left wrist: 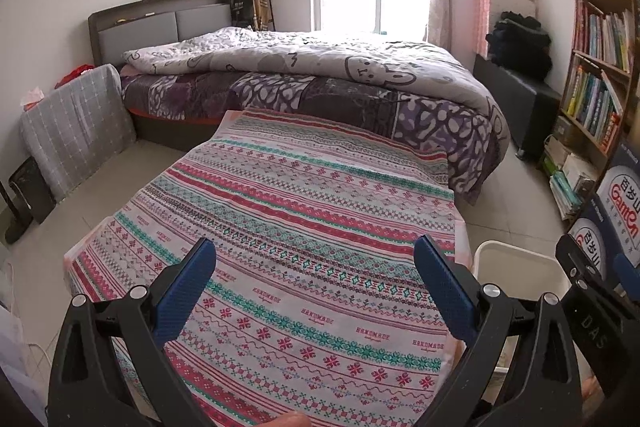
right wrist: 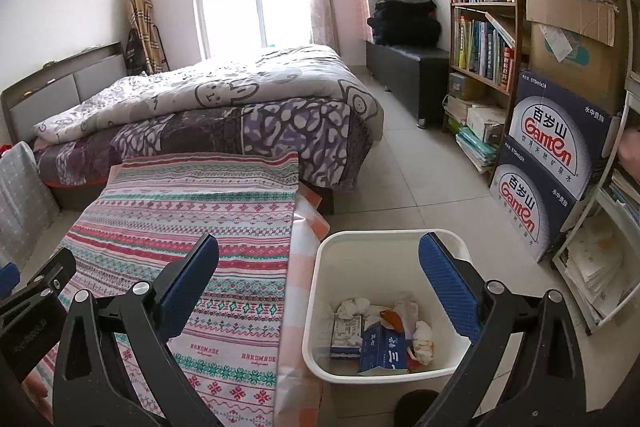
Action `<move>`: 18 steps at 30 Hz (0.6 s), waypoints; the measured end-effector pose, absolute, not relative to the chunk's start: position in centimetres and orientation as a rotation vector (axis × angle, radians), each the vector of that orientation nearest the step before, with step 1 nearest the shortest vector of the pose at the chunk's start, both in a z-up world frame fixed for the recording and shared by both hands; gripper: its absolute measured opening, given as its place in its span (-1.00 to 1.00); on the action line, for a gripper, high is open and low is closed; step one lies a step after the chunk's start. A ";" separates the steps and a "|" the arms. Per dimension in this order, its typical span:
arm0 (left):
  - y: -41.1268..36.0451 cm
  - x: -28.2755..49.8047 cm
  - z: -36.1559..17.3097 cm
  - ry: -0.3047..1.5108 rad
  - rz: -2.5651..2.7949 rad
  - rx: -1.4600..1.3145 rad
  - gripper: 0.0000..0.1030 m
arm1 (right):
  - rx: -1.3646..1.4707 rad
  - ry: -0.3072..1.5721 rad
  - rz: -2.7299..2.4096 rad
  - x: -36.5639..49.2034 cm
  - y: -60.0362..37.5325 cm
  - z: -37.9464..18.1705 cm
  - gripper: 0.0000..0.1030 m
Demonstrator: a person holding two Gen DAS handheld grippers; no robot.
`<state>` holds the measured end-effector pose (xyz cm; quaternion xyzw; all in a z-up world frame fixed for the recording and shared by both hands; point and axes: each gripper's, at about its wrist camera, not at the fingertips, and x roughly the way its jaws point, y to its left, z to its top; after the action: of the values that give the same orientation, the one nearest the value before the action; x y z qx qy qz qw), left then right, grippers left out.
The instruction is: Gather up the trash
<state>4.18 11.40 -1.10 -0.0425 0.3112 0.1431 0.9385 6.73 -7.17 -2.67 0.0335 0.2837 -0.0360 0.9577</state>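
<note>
One white trash bin [right wrist: 386,307] stands upright on the tiled floor, mouth up, just beside the right edge of the table; its long axis runs away from the camera toward the bed [right wrist: 224,115]. Inside lie crumpled tissues [right wrist: 424,341], a blue carton [right wrist: 382,349] tilted on its side, and a small printed box [right wrist: 347,333]. The patterned tablecloth [left wrist: 280,227] covers the table. Stacked Ganten water cartons [right wrist: 548,163] and a bookshelf [right wrist: 484,23] stand to the right of the bin, apart from it. The right gripper [right wrist: 320,283] hangs above the bin's left rim, jaws wide, holding nothing. The left gripper [left wrist: 316,287] hovers over the cloth, jaws likewise wide and unloaded.
</note>
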 end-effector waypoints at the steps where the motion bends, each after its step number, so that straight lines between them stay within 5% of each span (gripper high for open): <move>1: 11.3 4.2 -1.1 0.636 0.292 -0.086 0.87 | 0.067 0.575 -0.075 6.7 -7.1 -2.7 0.86; 18: 10.7 4.4 -1.7 0.650 0.283 -0.066 0.87 | 0.076 0.589 -0.078 7.0 -7.6 -3.0 0.86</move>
<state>4.43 10.72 -1.66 -0.0323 0.3182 0.1385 0.9373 6.98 -7.56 -3.02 0.0374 0.2899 -0.0382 0.9556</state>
